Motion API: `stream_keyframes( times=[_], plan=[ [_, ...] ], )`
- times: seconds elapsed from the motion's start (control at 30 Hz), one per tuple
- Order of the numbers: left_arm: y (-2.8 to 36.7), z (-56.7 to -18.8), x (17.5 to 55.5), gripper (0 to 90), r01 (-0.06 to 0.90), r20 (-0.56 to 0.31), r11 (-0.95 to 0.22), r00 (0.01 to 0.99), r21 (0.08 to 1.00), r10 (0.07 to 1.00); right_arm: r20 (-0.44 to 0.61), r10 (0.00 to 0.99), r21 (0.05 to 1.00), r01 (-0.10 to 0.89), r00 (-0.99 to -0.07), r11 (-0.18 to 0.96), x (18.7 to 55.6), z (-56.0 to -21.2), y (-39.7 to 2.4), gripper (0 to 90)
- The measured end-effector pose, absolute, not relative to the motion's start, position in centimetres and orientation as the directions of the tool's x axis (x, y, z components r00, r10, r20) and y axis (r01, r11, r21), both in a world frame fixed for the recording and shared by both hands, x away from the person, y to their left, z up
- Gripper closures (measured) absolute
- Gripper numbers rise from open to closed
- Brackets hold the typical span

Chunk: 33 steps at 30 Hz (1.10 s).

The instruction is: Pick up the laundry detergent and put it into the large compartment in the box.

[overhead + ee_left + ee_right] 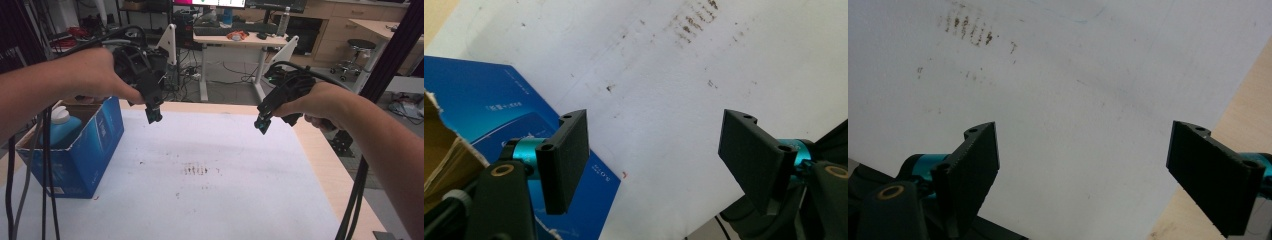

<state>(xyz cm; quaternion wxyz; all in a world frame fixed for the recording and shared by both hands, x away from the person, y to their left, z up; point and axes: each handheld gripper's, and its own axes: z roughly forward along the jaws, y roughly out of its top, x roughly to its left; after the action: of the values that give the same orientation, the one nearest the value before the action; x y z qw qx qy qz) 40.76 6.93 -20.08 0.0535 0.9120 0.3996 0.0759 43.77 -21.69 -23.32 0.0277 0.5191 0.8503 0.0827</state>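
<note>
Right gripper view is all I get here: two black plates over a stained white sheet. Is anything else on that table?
Observer: Yes, an open blue box stands at the table's left edge.
Operator: Anything inside it?
Observer: A blue bottle with a white cap.
Operator: Is the other claw holding something?
Observer: No. The left claw is open with nothing between its plates, above the white sheet beside the box.
Operator: And mine, from above?
Observer: The right claw hangs in the air over the sheet's far right part, held in a hand.
</note>
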Motion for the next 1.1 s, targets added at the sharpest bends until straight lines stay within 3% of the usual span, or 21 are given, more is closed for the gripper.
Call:
stream_keyframes(
  times=[0.53, 1.1],
  plan=[
    [6.1, -23.4, 40.7, 28.7, 0.72, 0.079, -0.674, 0.671, 0.165, 0.737, 0.042, 0.887, 0.167, 0.878, -0.461, 0.448, 43.6, -23.4, -21.5, 12.8],
    [5.9, -23.9, 40.8, 25.3, 0.724, 0.066, -0.674, 0.673, 0.147, 0.737, 0.047, 0.889, 0.165, 0.882, -0.455, 0.442, 43.5, -23.7, -22.0, 12.8]
  ],
)
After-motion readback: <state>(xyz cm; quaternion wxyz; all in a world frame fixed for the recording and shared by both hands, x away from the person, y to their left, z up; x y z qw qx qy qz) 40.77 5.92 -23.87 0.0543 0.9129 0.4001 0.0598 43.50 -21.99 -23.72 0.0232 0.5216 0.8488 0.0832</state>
